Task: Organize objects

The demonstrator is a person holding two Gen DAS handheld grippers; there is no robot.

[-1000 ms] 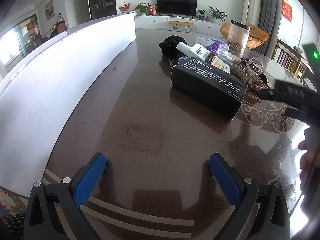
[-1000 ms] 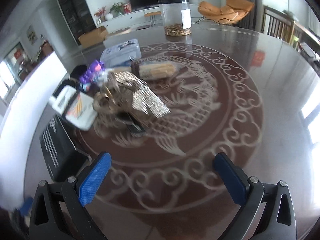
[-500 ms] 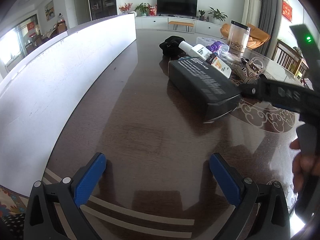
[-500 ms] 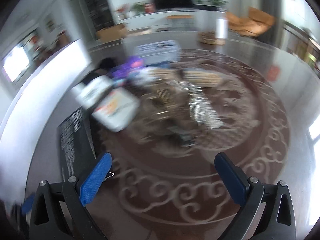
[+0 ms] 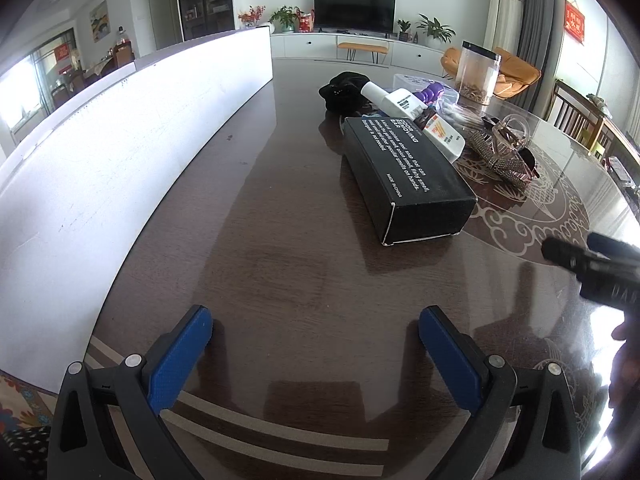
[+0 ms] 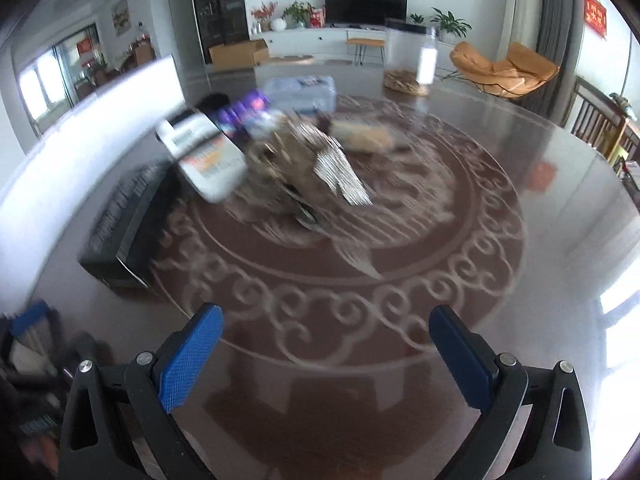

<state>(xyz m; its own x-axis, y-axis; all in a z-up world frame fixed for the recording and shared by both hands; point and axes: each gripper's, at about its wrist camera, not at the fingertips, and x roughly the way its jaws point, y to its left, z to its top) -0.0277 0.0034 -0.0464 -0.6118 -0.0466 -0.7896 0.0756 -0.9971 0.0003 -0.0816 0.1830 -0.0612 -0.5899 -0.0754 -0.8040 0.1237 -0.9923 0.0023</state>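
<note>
The left gripper [image 5: 316,344] hovers low over the dark brown glossy wooden table [image 5: 280,272], its blue-padded fingers [image 5: 180,356] spread wide with nothing between them. The right gripper [image 6: 326,350] is likewise splayed and empty above the table's pale scroll-pattern inlay [image 6: 352,292]. A long black rectangular cardboard box with white lettering [image 5: 404,176] lies flat towards the table's middle, beside the inlay's rim. Its far end touches a white plastic bottle with an orange label [image 5: 412,116]. Just beyond sit a glittery silver clutch [image 5: 496,160], a purple item [image 5: 434,90] and a black cloth bundle [image 5: 344,88]. A clear plastic jar with a black lid [image 5: 476,72] stands nearer the far edge. A long white panel [image 5: 100,160] runs along the left edge.
</note>
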